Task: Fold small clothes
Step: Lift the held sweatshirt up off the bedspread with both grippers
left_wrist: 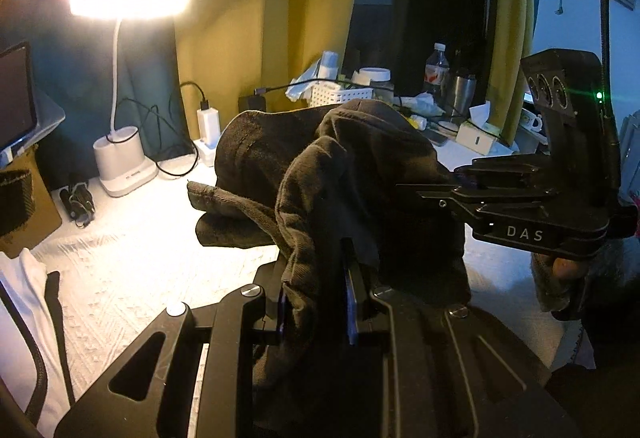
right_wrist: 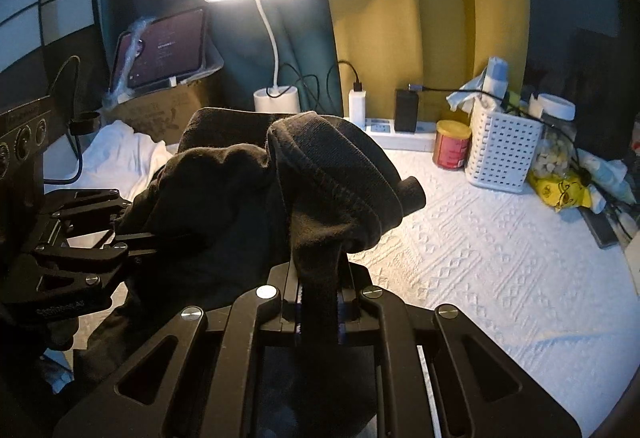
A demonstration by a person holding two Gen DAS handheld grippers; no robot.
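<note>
We grip dark garment (left_wrist: 320, 174) both sides: left gripper (left_wrist: 320, 302) clamped on one bunch, right gripper (right_wrist: 320, 302) clamped on other. Cloth hangs bunched between us above white quilted surface (right_wrist: 500, 258), free end drooping ahead. Grippers close together; neither nearer.

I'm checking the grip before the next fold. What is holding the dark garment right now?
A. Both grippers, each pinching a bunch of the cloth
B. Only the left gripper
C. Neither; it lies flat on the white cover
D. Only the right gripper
A: the left gripper and the right gripper each have a bunch of the dark garment pinched between their fingers.
</note>
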